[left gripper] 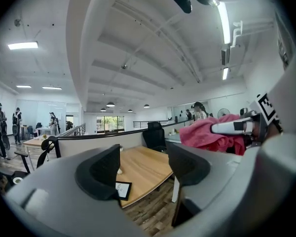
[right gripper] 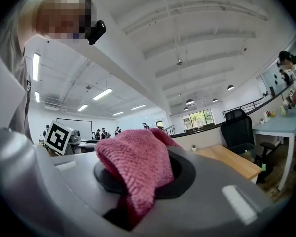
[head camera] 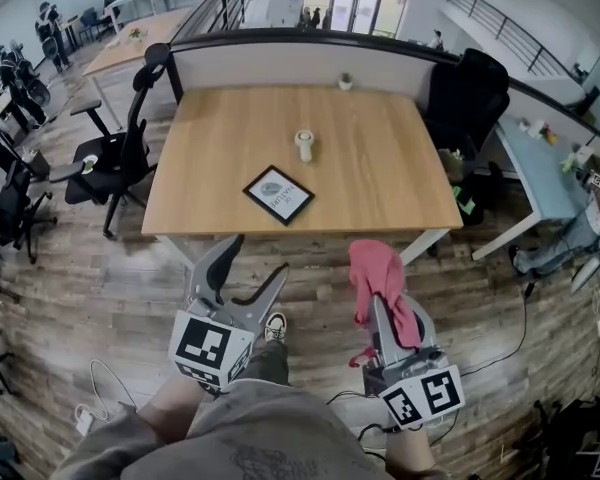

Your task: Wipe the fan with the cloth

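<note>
Seen from the head camera, a black office chair (head camera: pixel 115 153) stands at nine o'clock of the wooden counter (head camera: pixel 380 168). At seven o'clock, low over the plank floor (head camera: pixel 100 298) and short of the counter's near edge, the left tongs (head camera: pixel 258 258) are spread wide and grip nothing; the counter shows between the dark pads. A black-framed card (head camera: pixel 278 194) lies near the counter's six o'clock edge. Just beyond it, toward twelve, sits a small white object, apparently the fan (head camera: pixel 304 145), though it is too small to be sure. It is well apart from both tools. At five o'clock, the right tongs (head camera: pixel 382 303) are clamped on the pink cloth (head camera: pixel 372 268), which bunches above the tips and hangs down between them.
</note>
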